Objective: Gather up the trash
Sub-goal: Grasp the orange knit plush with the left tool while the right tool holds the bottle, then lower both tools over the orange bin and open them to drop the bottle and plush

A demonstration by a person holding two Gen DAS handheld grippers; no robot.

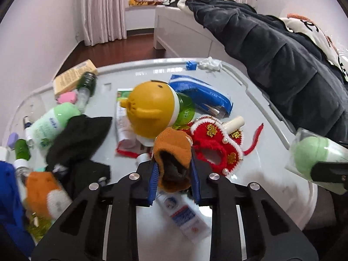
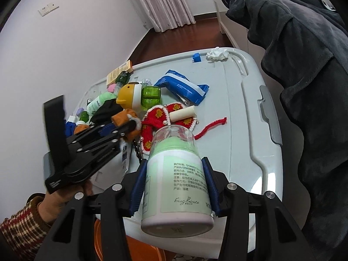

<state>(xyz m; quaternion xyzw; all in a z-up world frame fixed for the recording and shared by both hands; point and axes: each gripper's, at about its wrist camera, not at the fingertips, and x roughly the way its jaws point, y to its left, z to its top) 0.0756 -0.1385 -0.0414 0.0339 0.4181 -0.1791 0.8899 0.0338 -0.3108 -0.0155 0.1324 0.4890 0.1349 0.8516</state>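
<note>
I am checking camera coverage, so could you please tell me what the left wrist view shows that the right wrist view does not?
Only the left wrist view shows the white tube under the left gripper. Only the right wrist view shows the wall switch plate and the person's hand. Both show the orange knit sock the left fingers pinch, the green jar the right gripper holds, and the crumpled tissue.

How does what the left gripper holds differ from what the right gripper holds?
The left gripper is shut on a small orange knitted sock, soft and crumpled; the right gripper is shut on a pale green plastic jar with a clear lid, rigid and smooth. The sock is far narrower than the jar, so the left fingers stand closer together. The sock sits low over the clutter on the grey plastic bin lid; the jar is held clear of it. Both are firmly clamped.
</note>
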